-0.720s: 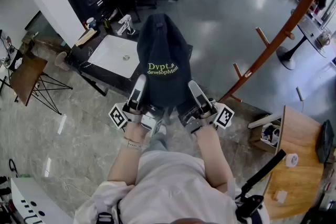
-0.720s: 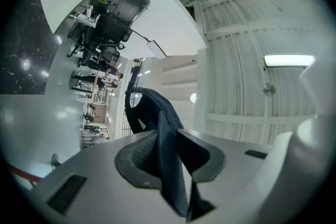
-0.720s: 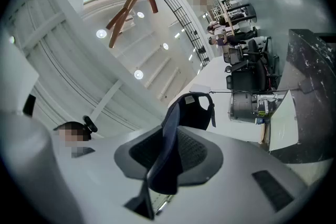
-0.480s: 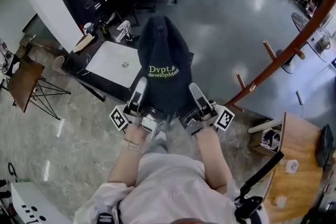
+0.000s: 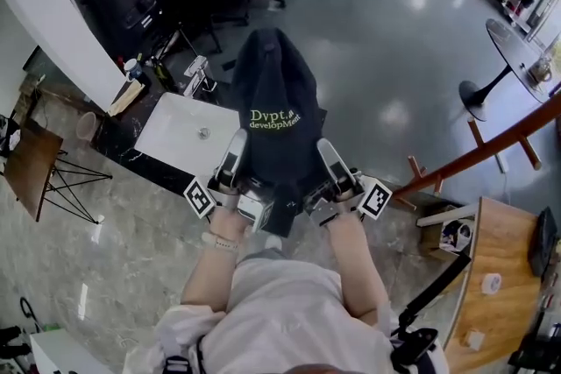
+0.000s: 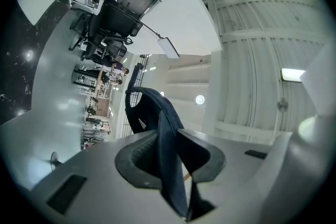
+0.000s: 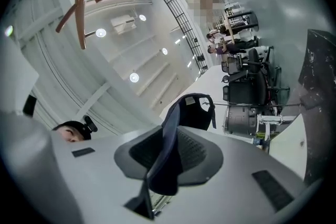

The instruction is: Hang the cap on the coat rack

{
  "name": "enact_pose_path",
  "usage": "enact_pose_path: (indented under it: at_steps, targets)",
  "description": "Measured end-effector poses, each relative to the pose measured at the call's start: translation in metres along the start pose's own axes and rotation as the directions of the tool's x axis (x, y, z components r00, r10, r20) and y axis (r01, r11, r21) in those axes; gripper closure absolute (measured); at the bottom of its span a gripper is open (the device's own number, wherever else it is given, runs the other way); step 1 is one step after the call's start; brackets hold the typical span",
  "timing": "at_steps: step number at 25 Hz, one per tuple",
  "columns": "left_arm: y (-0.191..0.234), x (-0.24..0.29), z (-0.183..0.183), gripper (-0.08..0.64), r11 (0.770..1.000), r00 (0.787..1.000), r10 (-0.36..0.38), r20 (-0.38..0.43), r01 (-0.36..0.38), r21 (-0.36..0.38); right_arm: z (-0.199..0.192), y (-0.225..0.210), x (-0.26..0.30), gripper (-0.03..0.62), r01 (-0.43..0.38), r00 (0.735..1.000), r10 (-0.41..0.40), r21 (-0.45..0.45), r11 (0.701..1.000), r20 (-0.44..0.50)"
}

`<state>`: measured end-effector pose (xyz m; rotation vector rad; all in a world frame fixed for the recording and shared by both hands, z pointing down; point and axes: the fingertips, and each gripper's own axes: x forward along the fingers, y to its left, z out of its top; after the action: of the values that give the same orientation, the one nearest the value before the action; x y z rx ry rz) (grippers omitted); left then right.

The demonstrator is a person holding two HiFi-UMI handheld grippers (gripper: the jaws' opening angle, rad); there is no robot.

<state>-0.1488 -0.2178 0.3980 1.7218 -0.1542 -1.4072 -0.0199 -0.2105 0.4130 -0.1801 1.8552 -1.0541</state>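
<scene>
The left gripper (image 6: 169, 150) is clenched on a fold of the dark navy cap (image 5: 273, 101), the cloth pinched tight between its two padded jaws. The right gripper (image 7: 167, 155) grips the cap's other edge in the same way. From the head view, both grippers sit side by side in front of the person's chest. The cap stands up beyond them, its green lettering facing the camera. The wooden coat rack (image 5: 487, 150) crosses the right side of the view at a slant, pegs sticking out, well apart from the cap. Beneath is grey floor, with a white basin (image 5: 180, 131) at left and a round table (image 5: 517, 48) at far right.
</scene>
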Motion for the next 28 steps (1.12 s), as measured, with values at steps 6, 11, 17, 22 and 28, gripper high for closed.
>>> enact_pose_path:
  at_steps: [6, 11, 17, 22, 28]
  targets:
    - [0.023, 0.029, 0.043, 0.486, 0.999, 1.000, -0.007, -0.029, 0.006, -0.039, 0.016, -0.031, 0.038, 0.512, 0.004, 1.000, -0.003, -0.034, 0.999, 0.022]
    - [0.033, 0.050, 0.061, 0.486, 0.998, 0.998, -0.021, -0.058, 0.018, -0.061, 0.028, -0.041, 0.059, 0.512, -0.008, 0.999, 0.011, -0.067, 0.998, 0.040]
    - [0.033, 0.075, 0.060, 0.486, 0.996, 0.996, -0.055, -0.077, 0.049, -0.075, 0.046, -0.031, 0.073, 0.512, -0.016, 0.999, 0.021, -0.106, 0.994, 0.040]
    - [0.022, 0.111, 0.046, 0.486, 0.990, 0.988, -0.112, -0.106, 0.103, -0.092, 0.070, 0.002, 0.090, 0.512, -0.035, 0.999, 0.041, -0.191, 0.981, 0.029]
    - [-0.007, 0.182, 0.006, 0.485, 0.975, 0.965, -0.205, -0.166, 0.186, -0.123, 0.113, 0.073, 0.111, 0.512, -0.077, 0.995, 0.091, -0.295, 0.952, 0.035]
